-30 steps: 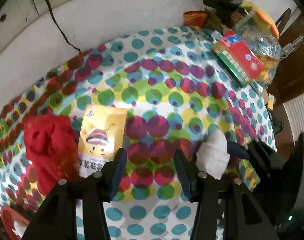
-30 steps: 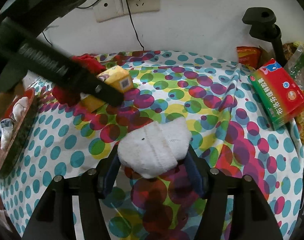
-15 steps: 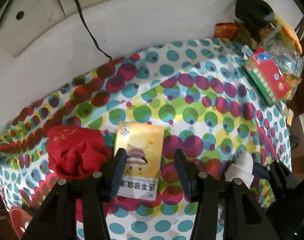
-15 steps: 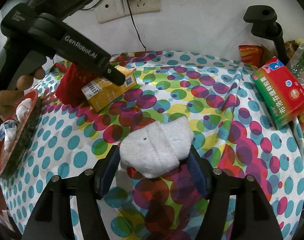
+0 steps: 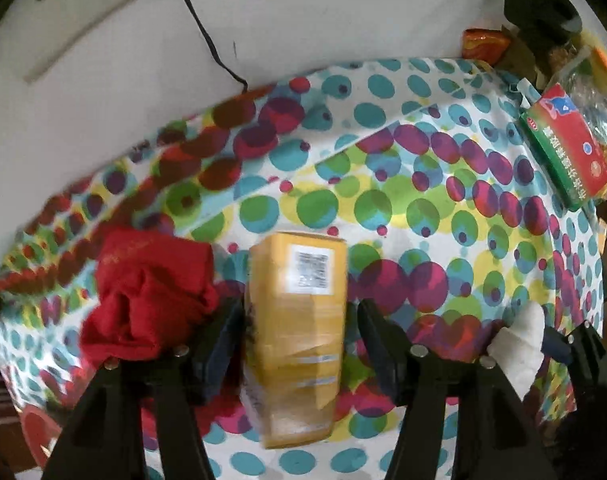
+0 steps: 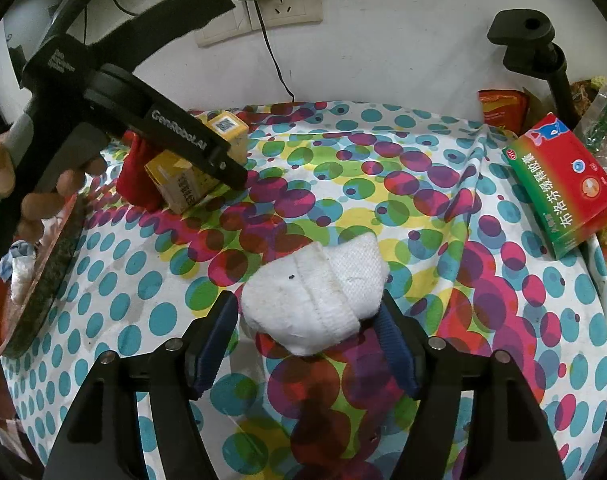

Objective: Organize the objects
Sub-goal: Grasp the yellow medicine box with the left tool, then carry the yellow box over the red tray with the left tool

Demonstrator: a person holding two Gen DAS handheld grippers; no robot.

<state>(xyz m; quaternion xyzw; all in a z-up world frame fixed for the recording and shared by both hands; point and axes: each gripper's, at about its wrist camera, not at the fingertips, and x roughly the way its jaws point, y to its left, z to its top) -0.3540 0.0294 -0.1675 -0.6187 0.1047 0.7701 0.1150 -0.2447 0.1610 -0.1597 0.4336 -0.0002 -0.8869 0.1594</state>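
polka-dot tablecloth [image 5: 383, 152] filled both views. over the last second the left gripper [image 5: 295, 336] had come forward until its open jaws straddled the yellow box [image 5: 295, 320] at lower centre, beside the red cloth [image 5: 151, 300], so a pick looked imminent. the right gripper [image 6: 307, 320] stayed clamped on the white sock [image 6: 315, 292] at centre frame.

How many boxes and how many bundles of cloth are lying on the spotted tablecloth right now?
Boxes: 2 - yellow box, red-green box
Cloth bundles: 2 - red cloth, white cloth
Total: 4
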